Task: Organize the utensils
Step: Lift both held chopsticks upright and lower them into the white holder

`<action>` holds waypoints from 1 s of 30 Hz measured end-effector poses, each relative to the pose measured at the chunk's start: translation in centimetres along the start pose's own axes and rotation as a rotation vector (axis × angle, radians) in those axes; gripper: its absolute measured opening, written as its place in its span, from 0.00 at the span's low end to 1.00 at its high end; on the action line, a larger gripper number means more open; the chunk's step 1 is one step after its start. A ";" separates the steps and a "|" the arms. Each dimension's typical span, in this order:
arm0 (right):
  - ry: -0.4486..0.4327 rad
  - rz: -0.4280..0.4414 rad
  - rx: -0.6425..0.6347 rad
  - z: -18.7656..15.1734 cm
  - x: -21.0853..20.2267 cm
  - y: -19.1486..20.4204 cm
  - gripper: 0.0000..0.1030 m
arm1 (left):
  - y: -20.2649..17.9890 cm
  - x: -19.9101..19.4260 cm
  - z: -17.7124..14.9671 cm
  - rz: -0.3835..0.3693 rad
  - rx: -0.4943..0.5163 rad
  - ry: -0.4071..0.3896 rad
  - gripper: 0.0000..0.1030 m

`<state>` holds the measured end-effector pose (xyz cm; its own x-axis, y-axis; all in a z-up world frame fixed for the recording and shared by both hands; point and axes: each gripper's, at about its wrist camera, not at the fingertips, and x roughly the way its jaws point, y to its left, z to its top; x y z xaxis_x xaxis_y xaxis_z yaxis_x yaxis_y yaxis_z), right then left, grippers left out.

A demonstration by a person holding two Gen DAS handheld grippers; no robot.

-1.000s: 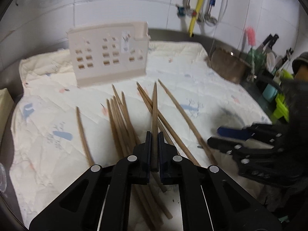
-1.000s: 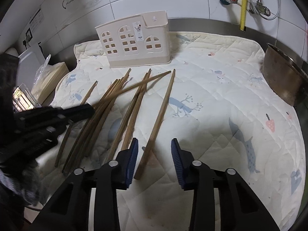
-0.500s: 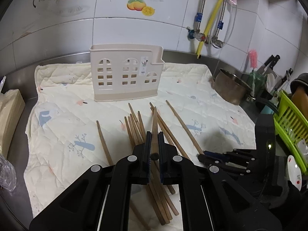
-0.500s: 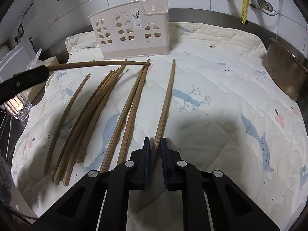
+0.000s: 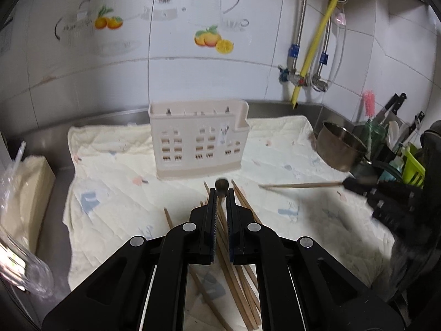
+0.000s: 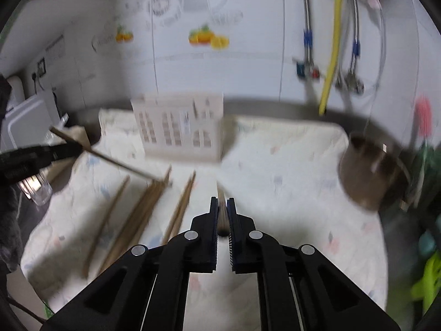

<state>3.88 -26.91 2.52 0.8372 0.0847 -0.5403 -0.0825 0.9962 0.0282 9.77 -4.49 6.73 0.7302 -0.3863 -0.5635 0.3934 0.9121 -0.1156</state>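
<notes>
I have a chopstick pinched in each claw. The left gripper (image 5: 220, 193) is clamped on one chopstick (image 5: 222, 186), which points nearly along my line of sight, so I see mostly its blunt end poking past the fingertips; held that way it can, I judge, go tip-down into the cream utensil holder (image 5: 197, 143) standing straight ahead of the claw. The right gripper (image 6: 222, 202) is closed on a second chopstick (image 6: 222, 212), gripped near one end so the length sticks forward (this view is smeared by motion, so finer detail is lost). From the left camera that second stick (image 5: 300, 185) lies level, off to the claw's right. The loose chopsticks (image 5: 234, 262) remain below and just beyond the left fingers on the quilted cloth (image 5: 115, 171), fanned roughly toward the holder, easy to take one at a time.
</notes>
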 end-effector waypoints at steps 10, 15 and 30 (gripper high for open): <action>-0.106 0.055 -0.078 8.9 -1.8 -1.2 0.06 | 1.2 -2.8 5.6 0.032 -0.003 -0.104 0.05; -0.138 0.075 -0.107 12.5 -1.3 -0.4 0.06 | 1.5 -3.9 9.2 0.048 -0.008 -0.200 0.05; -0.181 0.106 -0.102 18.4 2.2 0.6 0.06 | 3.6 -2.4 17.1 0.154 -0.033 -0.441 0.05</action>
<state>15.63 -25.76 16.81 0.9037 0.1999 -0.3787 -0.2216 0.9750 -0.0139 19.01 -2.60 21.60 0.9494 -0.2610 -0.1750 0.2490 0.9645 -0.0876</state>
